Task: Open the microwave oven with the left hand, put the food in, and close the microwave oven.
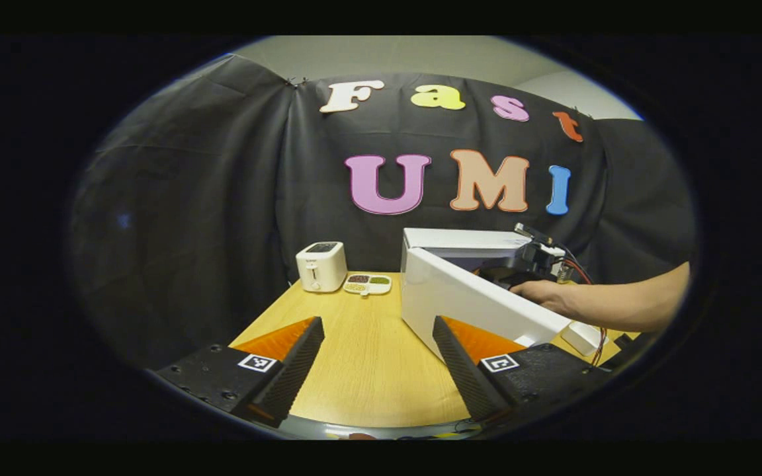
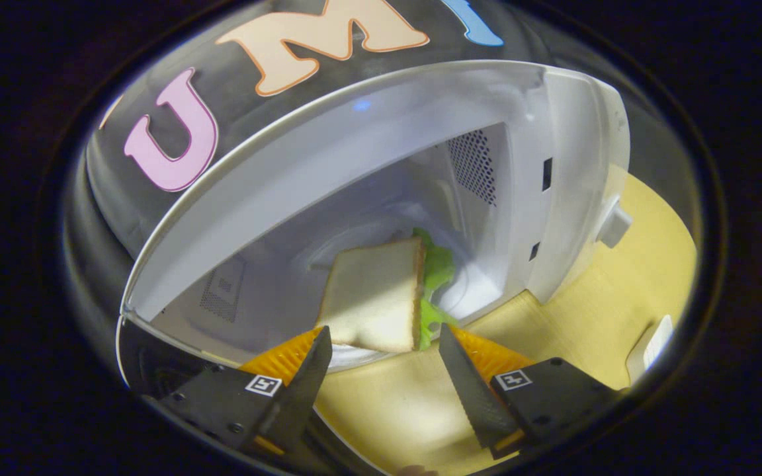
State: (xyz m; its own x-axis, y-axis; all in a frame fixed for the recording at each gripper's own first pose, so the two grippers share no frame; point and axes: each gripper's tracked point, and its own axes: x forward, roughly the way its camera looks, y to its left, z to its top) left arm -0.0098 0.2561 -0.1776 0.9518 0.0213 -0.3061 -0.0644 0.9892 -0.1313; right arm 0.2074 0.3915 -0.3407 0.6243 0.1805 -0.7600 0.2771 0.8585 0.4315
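The right gripper (image 2: pixel 384 360) is spread wide, holding nothing, its fingers aimed into the open microwave (image 2: pixel 553 165). From the left gripper view, the person's hand (image 1: pixel 543 294) and forearm reach in from the right to the microwave's front, past the swung-out door (image 1: pixel 467 297). The sandwich (image 2: pixel 374 294) lies on the microwave floor just beyond the right fingertips, not touching them. The left gripper (image 1: pixel 378 354) hangs low over the desk (image 1: pixel 361 344), also spread and empty.
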